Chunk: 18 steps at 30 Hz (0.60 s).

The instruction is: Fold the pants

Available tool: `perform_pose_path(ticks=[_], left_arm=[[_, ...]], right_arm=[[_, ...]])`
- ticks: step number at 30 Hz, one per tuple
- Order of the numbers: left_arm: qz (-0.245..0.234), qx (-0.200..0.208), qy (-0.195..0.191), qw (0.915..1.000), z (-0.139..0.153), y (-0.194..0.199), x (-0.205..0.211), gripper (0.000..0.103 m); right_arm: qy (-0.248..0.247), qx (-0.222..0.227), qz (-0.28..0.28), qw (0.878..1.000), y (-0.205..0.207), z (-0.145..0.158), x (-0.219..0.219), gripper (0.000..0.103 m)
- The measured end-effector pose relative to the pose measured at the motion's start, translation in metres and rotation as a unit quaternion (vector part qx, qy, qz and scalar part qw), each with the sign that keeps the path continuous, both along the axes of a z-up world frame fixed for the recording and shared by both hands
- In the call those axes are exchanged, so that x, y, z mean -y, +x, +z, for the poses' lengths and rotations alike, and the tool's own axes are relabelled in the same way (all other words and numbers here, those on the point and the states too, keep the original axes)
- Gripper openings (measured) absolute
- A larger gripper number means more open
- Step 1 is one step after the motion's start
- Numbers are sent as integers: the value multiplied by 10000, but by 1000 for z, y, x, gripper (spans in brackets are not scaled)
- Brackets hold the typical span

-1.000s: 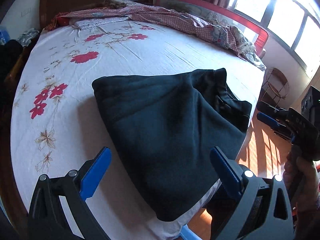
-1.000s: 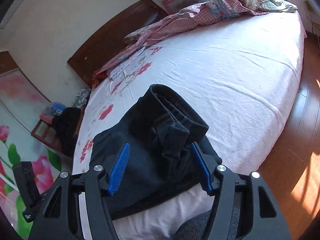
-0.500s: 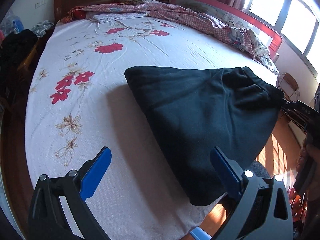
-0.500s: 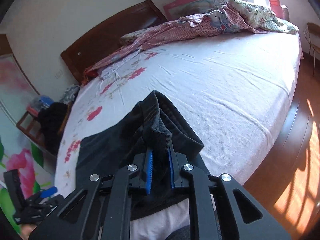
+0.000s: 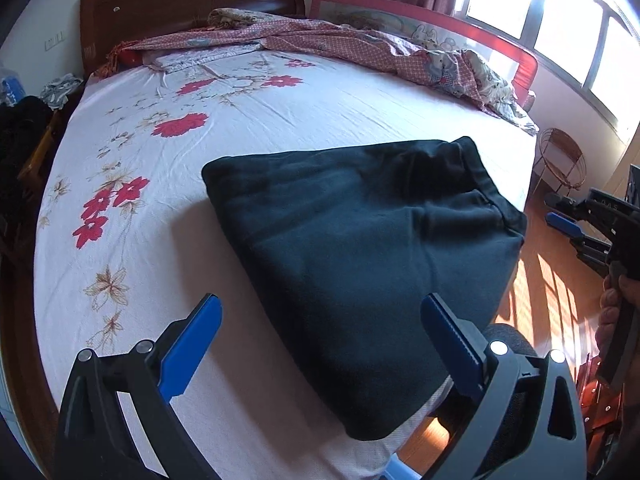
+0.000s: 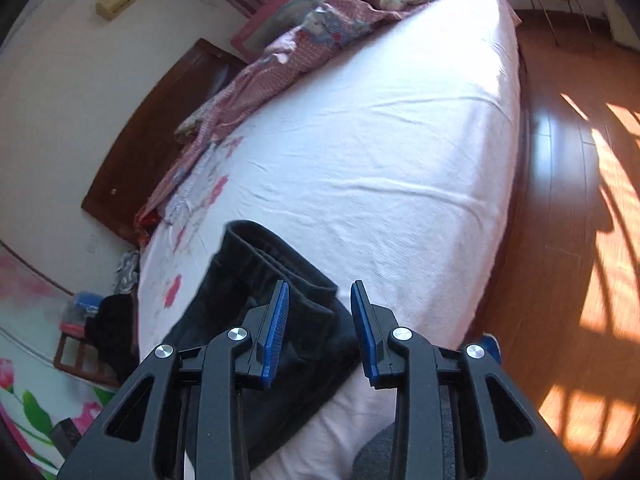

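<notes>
The dark folded pants lie flat on the near corner of the bed, waistband toward the right edge. My left gripper is open and empty, held above the pants' near edge. My right gripper is partly open with nothing between its blue pads, just above the waistband end of the pants. It also shows in the left wrist view, off the bed's right side.
The bed has a white sheet with red flowers. A crumpled pink quilt lies along the far side by the wooden headboard. A wire chair stands on the wood floor at right. Clutter sits at left.
My right gripper was shut on the waistband half a second ago; it has let go, opened partway and drawn back. The pants now lie flatter. My left gripper stayed open.
</notes>
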<state>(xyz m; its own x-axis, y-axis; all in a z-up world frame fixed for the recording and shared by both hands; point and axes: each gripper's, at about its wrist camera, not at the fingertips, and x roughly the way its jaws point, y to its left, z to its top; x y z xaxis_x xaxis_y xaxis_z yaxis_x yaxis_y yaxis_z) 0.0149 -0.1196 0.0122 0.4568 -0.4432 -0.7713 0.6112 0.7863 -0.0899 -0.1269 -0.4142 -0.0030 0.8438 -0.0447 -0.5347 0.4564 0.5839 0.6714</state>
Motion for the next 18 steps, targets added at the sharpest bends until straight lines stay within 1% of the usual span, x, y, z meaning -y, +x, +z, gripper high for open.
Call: perform_pose_path(ticks=[1,2,3,4,5,6,7,8,9,10,11,12,14,15,16,17,18], left_arm=[[-166,17,-120,9998,1,-7,8,100],[-339,44,-135,9993,0,-14,18,100],[-517,70,-99,9986,-2,-19,28,100],[-750,81,-85,9971,-5,-26,38,100],[-974,92,-92,9952,-9,-32,47,100],[-1148,69,-49,9933,-16,-36,53,100],[-1293,-26,73,9916,-24,-39,60,100],[-1355,-131,281,9903,-35,-42,65,101],[-1370,-118,424,9896,-44,-45,67,101],[-1473,-45,486,9879,-50,-50,67,100],[-1557,9,528,9864,-53,-53,67,100],[-1584,3,548,9858,-54,-55,67,100],[-1534,-60,587,9864,-58,-58,68,100],[-1543,6,666,9858,-61,-61,70,100],[-1573,84,760,9846,-63,-63,72,100],[-1601,151,814,9836,-63,-66,71,100],[-1608,152,829,9834,-62,-67,71,100]], right_arm=[[-96,267,453,9986,18,10,-8,32],[-231,414,802,9957,38,16,-16,31],[-239,524,1082,9925,58,15,-21,31],[-92,604,1366,9887,79,10,-23,31],[118,589,1486,9871,96,0,-22,31],[332,408,1565,9863,113,-15,-19,31],[405,82,1548,9871,127,-30,-14,31],[473,-217,1424,9884,135,-48,-6,31],[777,-326,1364,9871,138,-67,5,28],[934,-433,1100,9886,136,-79,16,0],[1101,-362,1036,9878,134,-84,22,0],[1164,-343,1086,9867,134,-85,23,0],[821,-529,1216,9878,137,-78,16,0],[667,-617,1264,9878,139,-75,12,0],[688,-626,1256,9877,139,-76,12,0],[811,-582,1226,9874,138,-78,14,0],[897,-548,1212,9870,137,-80,15,0]])
